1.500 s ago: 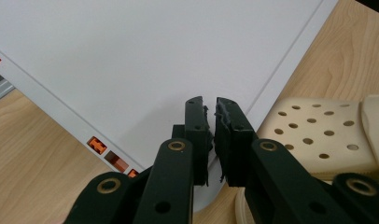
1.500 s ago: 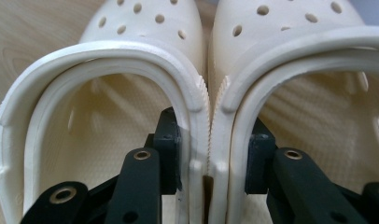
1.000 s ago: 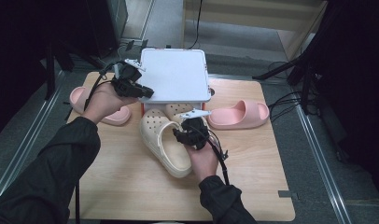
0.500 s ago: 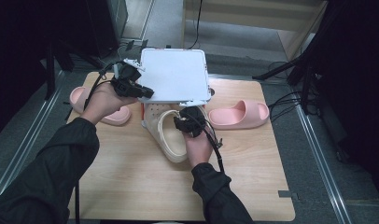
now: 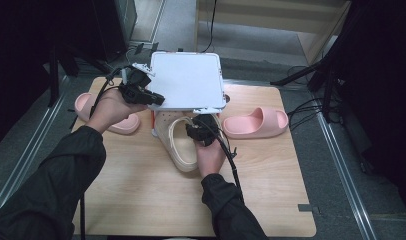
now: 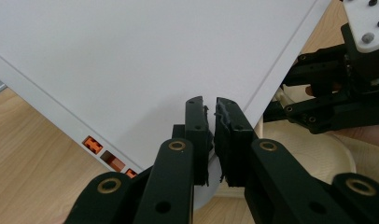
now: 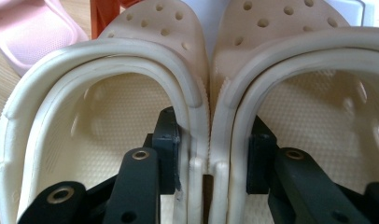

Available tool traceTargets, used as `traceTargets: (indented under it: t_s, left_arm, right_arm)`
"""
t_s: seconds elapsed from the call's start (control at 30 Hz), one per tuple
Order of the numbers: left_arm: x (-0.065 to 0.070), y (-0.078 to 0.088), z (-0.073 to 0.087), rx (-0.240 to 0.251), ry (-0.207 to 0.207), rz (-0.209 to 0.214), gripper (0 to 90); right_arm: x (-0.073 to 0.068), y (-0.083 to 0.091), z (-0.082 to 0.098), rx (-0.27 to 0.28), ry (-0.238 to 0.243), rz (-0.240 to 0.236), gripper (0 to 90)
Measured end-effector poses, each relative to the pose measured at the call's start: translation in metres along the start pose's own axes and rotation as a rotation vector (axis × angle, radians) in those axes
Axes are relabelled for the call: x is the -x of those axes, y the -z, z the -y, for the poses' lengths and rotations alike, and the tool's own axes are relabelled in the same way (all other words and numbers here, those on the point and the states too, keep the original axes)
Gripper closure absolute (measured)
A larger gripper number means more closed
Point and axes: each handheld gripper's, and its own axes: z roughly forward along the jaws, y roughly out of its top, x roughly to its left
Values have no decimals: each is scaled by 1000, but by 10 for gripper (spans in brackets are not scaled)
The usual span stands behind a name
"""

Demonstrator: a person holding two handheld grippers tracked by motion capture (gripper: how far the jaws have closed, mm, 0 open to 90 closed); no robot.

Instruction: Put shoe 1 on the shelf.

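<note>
We have slid the two cream clogs [image 5: 183, 142] from six o'clock toward twelve, toes now under the raised white lid [image 5: 188, 80] of the box at table centre, so stowing looks nearly done. Our right gripper [image 7: 208, 154] pinches both clogs' inner walls together, its jaws fairly narrow. Our left gripper [image 6: 211, 135] clamps the lid's edge, holding it up. We count two cream clogs, two pink slides [image 5: 253, 122], one lid.

Two cream perforated clogs [image 7: 197, 70] pressed side by side, toes under raised white lid [image 5: 188, 80], on wooden table.
</note>
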Motion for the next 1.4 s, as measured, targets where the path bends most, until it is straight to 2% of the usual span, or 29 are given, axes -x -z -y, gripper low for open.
traceTargets:
  t_s: [0.17,0.2,0.33,0.4,0.57,0.73,0.9,1.17,1.4]
  left_arm:
    - [0,0,0,1,1,4,831]
    - [0,0,0,1,-4,2,832]
    - [0,0,0,-2,-7,-1,831]
    - [0,0,0,0,0,1,832]
    - [-1,0,0,-1,6,6,835]
    - [-1,0,0,-4,6,6,835]
    - [-1,0,0,-4,11,8,836]
    - [-2,0,0,-2,17,9,837]
    - [-2,0,0,-1,21,12,838]
  right_arm:
    - [0,0,2,-10,20,-10,625]
    - [-2,2,3,-6,32,4,608]
    - [-3,3,5,2,44,7,571]
    - [-1,6,6,11,35,-20,532]
    - [3,16,6,16,35,-40,510]
    - [4,29,13,3,73,-50,509]
    - [2,47,22,3,90,-71,511]
    - [-7,77,38,30,101,-128,559]
    - [-11,94,52,6,154,-181,677]
